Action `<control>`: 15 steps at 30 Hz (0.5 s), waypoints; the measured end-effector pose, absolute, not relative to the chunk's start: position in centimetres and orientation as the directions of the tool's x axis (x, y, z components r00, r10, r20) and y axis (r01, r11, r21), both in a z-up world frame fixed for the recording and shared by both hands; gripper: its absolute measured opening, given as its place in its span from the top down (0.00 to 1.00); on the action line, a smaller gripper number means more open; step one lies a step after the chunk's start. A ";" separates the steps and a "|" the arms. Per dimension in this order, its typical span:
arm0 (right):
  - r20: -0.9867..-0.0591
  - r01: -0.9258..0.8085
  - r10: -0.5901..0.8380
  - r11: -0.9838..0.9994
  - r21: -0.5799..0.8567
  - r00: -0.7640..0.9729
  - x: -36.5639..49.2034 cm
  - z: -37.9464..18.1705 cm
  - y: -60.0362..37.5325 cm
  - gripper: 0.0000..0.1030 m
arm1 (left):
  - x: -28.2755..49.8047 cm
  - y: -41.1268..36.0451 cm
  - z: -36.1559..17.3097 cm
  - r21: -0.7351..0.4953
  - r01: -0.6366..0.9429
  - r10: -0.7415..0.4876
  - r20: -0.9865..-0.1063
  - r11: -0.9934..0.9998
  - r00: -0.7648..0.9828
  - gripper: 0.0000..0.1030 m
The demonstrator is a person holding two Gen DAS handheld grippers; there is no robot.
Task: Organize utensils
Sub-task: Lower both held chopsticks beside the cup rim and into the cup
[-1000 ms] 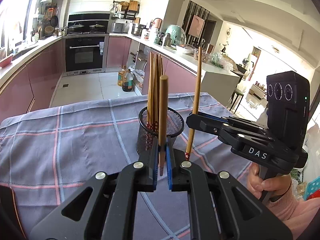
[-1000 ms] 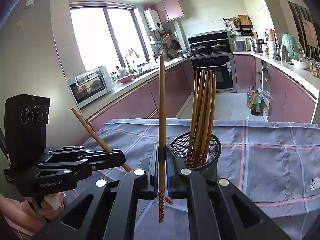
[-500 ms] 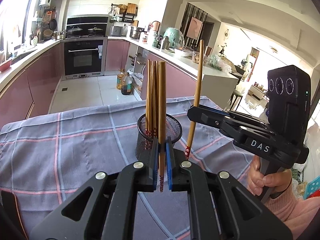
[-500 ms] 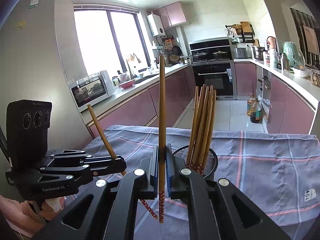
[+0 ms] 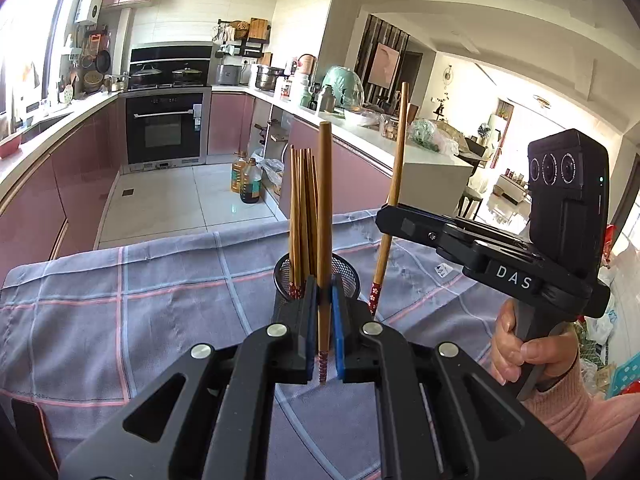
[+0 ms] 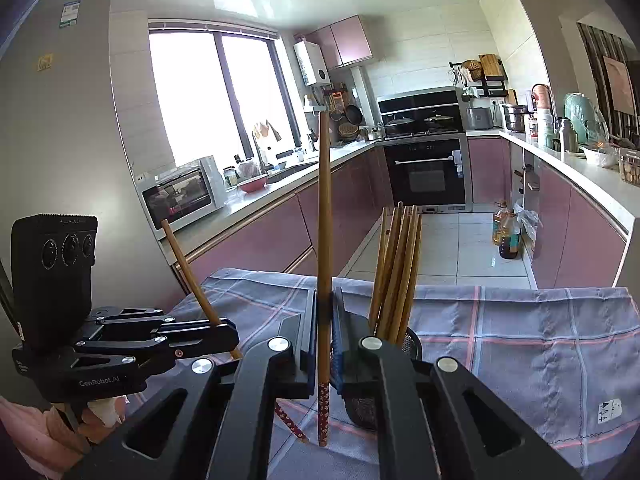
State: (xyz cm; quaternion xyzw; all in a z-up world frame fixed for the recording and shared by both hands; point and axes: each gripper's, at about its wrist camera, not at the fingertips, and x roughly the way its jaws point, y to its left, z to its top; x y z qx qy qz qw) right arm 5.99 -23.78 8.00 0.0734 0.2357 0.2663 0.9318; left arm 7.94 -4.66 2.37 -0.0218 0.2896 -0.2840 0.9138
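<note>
Two chopsticks are in play, one clamped upright in each claw: the left gripper point(image 5: 323, 334) is closed on its chopstick point(image 5: 324, 240), and the right gripper point(image 6: 325, 344) is closed on its own chopstick point(image 6: 324, 248). Over the last second both have risen; the left chopstick's patterned tip, which hung low in front of the mesh, now sits higher between the pads, and the right one's tip has come up off the cloth beside the cup. That reads as the lift before the drop, so the next step is likely to carry each tip over the rim. Just beyond the jaws stands the black mesh holder point(image 5: 344, 270), on the checked tablecloth point(image 5: 120, 288) toward the table's far edge, already holding a bundle of chopsticks point(image 5: 302, 216) that leans to one side. That bundle is the main obstacle: it fills part of the opening, and both claws converge on the same small cup, so they may crowd each other. Farther off lie the kitchen floor, two oil bottles point(image 5: 246, 182) and the oven point(image 5: 164, 128)
</note>
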 end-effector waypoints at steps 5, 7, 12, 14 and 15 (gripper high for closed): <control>-0.383 -0.465 0.531 0.847 0.257 0.756 6.3 8.7 -23.9 0.94 | 8.1 -4.4 3.7 -0.204 0.515 -0.542 -0.493 0.833 0.681 0.93; -0.376 -0.468 0.532 0.846 0.255 0.758 6.5 9.0 -23.9 0.94 | 8.1 -4.4 4.3 -0.204 0.520 -0.548 -0.483 0.829 0.684 0.93; -0.365 -0.470 0.535 0.844 0.256 0.762 6.9 9.4 -24.2 0.94 | 7.8 -4.5 5.7 -0.196 0.534 -0.559 -0.457 0.822 0.692 0.93; -0.361 -0.468 0.533 0.846 0.256 0.765 7.1 9.6 -24.2 0.94 | 7.7 -4.5 6.2 -0.192 0.538 -0.561 -0.446 0.821 0.697 0.93; -0.359 -0.468 0.533 0.846 0.256 0.767 7.2 9.7 -24.3 0.94 | 7.7 -4.6 6.4 -0.189 0.539 -0.561 -0.441 0.821 0.700 0.93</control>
